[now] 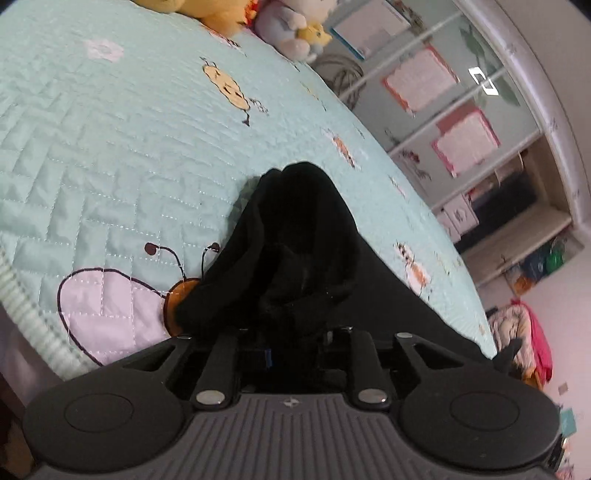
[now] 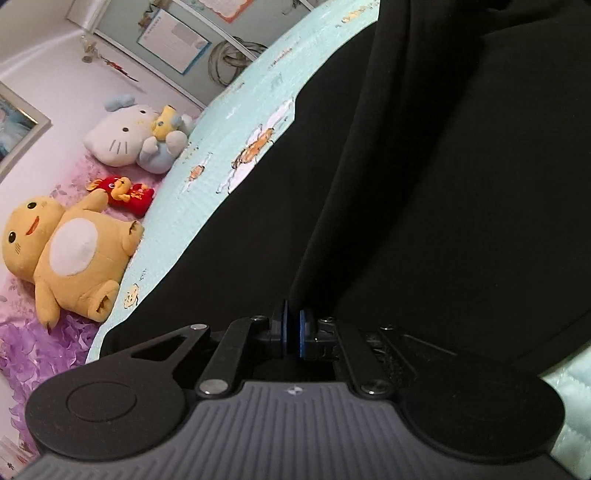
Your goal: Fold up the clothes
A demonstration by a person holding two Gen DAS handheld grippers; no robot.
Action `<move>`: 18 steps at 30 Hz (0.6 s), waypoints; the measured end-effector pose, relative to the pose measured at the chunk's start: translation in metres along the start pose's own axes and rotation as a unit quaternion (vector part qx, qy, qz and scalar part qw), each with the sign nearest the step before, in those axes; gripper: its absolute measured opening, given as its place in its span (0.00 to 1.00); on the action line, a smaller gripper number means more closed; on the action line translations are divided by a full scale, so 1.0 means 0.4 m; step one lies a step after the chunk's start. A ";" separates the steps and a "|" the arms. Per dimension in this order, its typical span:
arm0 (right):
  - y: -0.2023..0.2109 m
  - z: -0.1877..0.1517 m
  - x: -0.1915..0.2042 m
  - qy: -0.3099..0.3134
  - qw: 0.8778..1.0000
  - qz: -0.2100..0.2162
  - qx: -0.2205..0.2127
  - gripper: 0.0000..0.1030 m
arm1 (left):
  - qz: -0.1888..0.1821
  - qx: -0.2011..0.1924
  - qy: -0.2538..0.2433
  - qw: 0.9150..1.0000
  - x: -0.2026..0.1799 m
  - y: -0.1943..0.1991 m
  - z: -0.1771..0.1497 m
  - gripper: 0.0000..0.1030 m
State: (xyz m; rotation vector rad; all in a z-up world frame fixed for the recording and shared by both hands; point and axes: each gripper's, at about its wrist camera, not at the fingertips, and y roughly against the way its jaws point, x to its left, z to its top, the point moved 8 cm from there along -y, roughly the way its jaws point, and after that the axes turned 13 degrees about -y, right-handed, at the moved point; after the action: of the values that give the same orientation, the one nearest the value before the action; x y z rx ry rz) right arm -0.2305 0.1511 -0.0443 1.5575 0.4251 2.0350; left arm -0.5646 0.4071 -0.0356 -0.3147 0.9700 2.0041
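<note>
In the left wrist view, a bed covered by a pale green quilt (image 1: 110, 155) with stitched bee patterns fills most of the frame. A black garment (image 1: 295, 240) lies bunched on the quilt, its near end gathered into the left gripper (image 1: 295, 332), whose jaws are buried in the dark cloth and appear clenched on it. Beyond the garment, at the far end of the quilt, sit plush toys (image 1: 288, 29); past the quilt's right edge stands a glass-fronted wardrobe (image 1: 461, 129) with pink-framed papers stuck on it. In the right wrist view, the same black garment (image 2: 443, 184) spreads broadly across the quilt (image 2: 207, 192), and the right gripper (image 2: 293, 332) has its blue-padded jaws clamped on a fold of it. Left of the quilt lie a yellow plush bear (image 2: 70, 254), a white cat plush (image 2: 118, 140) and a small red toy (image 2: 125, 194) on purple bedding (image 2: 44, 350).
</note>
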 end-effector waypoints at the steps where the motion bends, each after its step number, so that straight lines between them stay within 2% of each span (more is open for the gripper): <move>1: 0.000 0.002 0.006 0.004 1.000 -0.001 0.001 0.04 | 0.003 -0.001 -0.001 1.000 -0.006 -0.003 0.003 0.24; 3: 0.000 0.010 0.018 0.015 1.000 -0.003 0.000 0.04 | 0.008 -0.004 -0.002 1.000 -0.018 -0.008 0.010 0.24; 6: 0.004 0.025 0.011 -0.007 1.000 0.011 -0.002 0.04 | 0.001 -0.008 -0.001 1.000 -0.031 -0.006 0.047 0.23; 9: -0.002 0.025 0.013 -0.026 0.999 0.019 0.003 0.04 | -0.033 -0.050 -0.052 0.997 -0.106 0.053 0.114 0.20; 11: 0.002 0.025 0.022 -0.019 1.000 0.022 0.003 0.04 | -0.022 -0.065 -0.075 0.995 -0.123 0.089 0.136 0.23; 12: 0.003 0.026 0.027 -0.015 1.000 0.024 0.003 0.04 | -0.006 -0.055 -0.071 0.996 -0.102 0.086 0.127 0.24; 15: -0.005 0.015 0.019 -0.009 1.000 0.022 0.011 0.04 | 0.032 0.017 -0.025 0.999 -0.002 0.030 0.042 0.30; 17: -0.016 0.004 0.002 0.006 1.000 -0.003 0.014 0.04 | 0.027 0.012 -0.005 1.000 0.020 0.030 0.017 0.31; 18: -0.016 0.005 -0.003 0.002 1.000 0.000 0.015 0.04 | 0.023 0.005 0.001 1.000 0.018 0.037 0.019 0.32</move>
State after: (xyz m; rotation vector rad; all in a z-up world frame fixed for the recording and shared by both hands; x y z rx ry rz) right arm -0.2268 0.1556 -0.0482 1.5721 0.4586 2.0413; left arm -0.5796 0.4122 -0.0267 -0.2924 0.9969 2.0399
